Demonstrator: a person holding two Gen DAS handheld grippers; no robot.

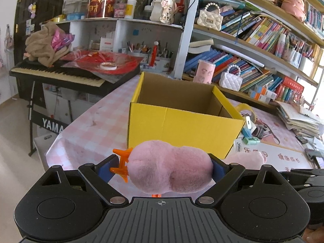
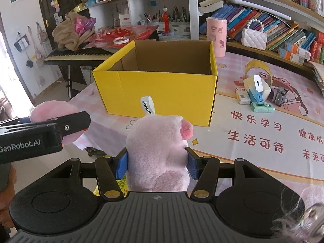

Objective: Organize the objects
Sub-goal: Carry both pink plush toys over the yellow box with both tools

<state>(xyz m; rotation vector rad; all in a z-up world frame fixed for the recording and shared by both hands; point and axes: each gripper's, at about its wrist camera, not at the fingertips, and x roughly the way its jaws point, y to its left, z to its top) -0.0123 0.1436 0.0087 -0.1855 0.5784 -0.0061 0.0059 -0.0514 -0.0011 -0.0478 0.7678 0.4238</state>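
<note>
Filling both tongs [image 1: 170, 168] [image 2: 157, 165]: one pink plush toy [image 2: 160, 151].

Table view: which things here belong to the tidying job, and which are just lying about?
Job:
pink plush toy, held by both grippers
left gripper
right gripper
yellow box, open

Lying about:
tape roll
white charger
pink canister
white handbag

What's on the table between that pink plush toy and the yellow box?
In the right wrist view, only bare tablecloth lies between the pink plush toy and the yellow box; the toy's white tag stands up before the box.
</note>
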